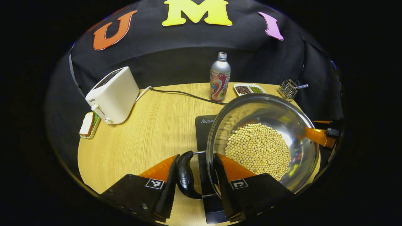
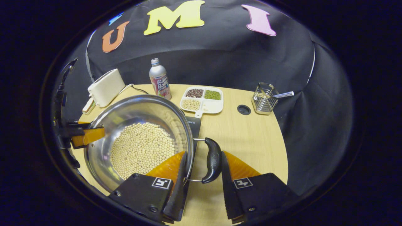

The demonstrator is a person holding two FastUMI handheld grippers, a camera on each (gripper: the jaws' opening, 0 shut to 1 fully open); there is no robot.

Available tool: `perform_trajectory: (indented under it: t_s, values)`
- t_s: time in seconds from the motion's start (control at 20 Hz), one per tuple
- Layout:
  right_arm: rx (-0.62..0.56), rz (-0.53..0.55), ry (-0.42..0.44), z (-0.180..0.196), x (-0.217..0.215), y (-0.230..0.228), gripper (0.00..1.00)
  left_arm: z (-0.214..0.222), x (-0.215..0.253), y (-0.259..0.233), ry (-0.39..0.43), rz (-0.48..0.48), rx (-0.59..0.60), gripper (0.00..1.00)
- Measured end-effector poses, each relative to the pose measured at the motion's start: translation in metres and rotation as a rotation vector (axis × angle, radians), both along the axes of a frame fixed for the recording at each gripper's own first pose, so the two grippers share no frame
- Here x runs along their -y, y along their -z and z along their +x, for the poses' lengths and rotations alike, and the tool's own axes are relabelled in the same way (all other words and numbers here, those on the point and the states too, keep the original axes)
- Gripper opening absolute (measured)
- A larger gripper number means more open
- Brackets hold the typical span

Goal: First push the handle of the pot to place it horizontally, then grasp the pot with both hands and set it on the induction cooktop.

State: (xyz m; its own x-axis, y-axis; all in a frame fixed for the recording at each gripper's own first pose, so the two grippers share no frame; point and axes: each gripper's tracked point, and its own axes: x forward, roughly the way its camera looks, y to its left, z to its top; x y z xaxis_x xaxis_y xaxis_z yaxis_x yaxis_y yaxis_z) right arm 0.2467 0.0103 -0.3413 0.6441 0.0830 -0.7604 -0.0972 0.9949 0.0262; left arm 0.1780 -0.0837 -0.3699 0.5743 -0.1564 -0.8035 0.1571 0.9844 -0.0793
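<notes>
A steel pot (image 1: 251, 106) of soybeans (image 1: 257, 150) is over the black induction cooktop (image 1: 204, 131); I cannot tell whether it rests on the cooktop. My left gripper (image 1: 197, 155) is shut across the pot's black side handle (image 1: 185, 175) and rim, with one finger inside the wall. On the opposite side my right gripper (image 2: 204, 153) grips the other handle (image 2: 213, 160) and the rim of the pot (image 2: 125, 106) the same way. The right gripper (image 1: 320, 136) appears at the far rim in the left gripper view, as does the left gripper (image 2: 84, 135) in the right gripper view.
On the round wooden table (image 1: 150, 131) stand a white toaster (image 1: 113, 94) with its cable, a plate with a sandwich (image 1: 89, 125), a bottle (image 1: 220, 78), a divided dish of beans (image 2: 202, 100) and a wire holder (image 2: 263, 99). A cable hole (image 2: 244, 110) lies beside the dish.
</notes>
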Motion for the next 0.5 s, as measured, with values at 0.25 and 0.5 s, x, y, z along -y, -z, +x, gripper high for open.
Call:
perform_trajectory:
  t_s: [0.25, 0.5]
  values:
    - [0.028, -0.004, -0.005, 0.002, 0.002, -0.004, 0.63, 0.000, -0.002, -0.003, 0.001, -0.005, 0.008, 0.64]
    - [0.140, -0.040, 0.010, -0.003, 0.007, -0.031, 0.81, 0.004, -0.016, -0.034, -0.017, 0.021, 0.127, 0.98]
